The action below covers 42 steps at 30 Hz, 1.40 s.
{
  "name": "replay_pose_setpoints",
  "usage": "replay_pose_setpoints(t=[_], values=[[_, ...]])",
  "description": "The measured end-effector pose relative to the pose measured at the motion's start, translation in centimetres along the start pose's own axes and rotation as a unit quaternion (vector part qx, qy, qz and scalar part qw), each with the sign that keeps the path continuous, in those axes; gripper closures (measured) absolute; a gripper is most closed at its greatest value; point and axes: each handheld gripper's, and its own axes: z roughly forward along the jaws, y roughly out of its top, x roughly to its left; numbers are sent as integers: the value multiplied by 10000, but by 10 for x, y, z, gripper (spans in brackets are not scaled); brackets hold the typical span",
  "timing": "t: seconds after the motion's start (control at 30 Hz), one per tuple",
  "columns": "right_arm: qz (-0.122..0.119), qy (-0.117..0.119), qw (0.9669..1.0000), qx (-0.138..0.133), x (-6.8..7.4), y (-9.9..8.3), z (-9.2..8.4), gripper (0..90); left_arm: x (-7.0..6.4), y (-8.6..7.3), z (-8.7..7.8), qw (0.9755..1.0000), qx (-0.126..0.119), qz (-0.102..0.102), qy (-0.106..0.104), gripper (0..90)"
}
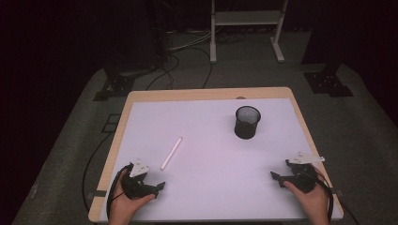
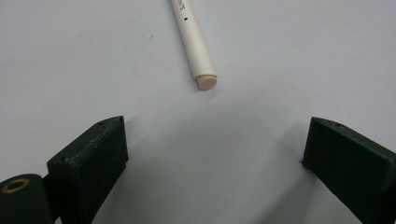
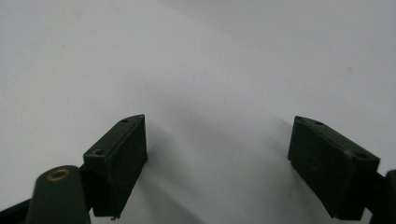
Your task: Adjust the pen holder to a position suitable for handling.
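**White pen waiting on the desk, both tongs released**

Lying flat on the white desk (image 1: 211, 140): a slim white pen (image 1: 171, 153), well to the left of the black mesh cup (image 1: 247, 122) and nearer the person's edge than the cup. Angled, with its far end tipped toward the cup. Seen close in the left gripper view: pale pinkish end cap, small dark dot and a scrap of print on the barrel.

Left tongs (image 1: 159, 186) low at the near edge, far left of the cup, just short of the pen's near end; jaws spread wide, nothing between them, pen end ahead of the gap. Right tongs (image 1: 277, 177) nearer the person than the cup and slightly to its right, likewise spread wide over bare desk, empty.

Handling, judged from looks alone: light, stiff, smooth and round, so likely to roll or skid when nudged, and to pivot if pinched near an end. Best taken across the barrel near mid-length, jaws square to its axis, closing evenly from both sides. Not fragile; a modest squeeze should do. Cup upright, open-topped and probably light, so liable to tip if knocked.
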Motion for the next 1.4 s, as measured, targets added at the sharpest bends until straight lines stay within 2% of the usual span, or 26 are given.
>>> replay_pose_setpoints(t=[0.63, 0.77, 0.8, 0.97, 1.4], values=[[4, 17, 10000, 37, 0, 1, 0, 180, 0, 0, 0, 10000, -9, 9, -3, 55], [51, -36, 10000, 44, -1, 3, -2, 247, 0, 0, 0, 10000, -14, -2, -5, 55], [20, -57, 10000, 36, -1, 5, -2, 272, 0, -1, 0, 10000, -15, -4, -4, 55], [15, -88, 10000, -32, -2, 11, -4, 284, 0, -1, 0, 10000, -14, -3, -3, 55], [-48, -108, 9998, -155, -6, 42, -8, 315, 0, -1, 0, 10000, -10, 1, -2, 55]])
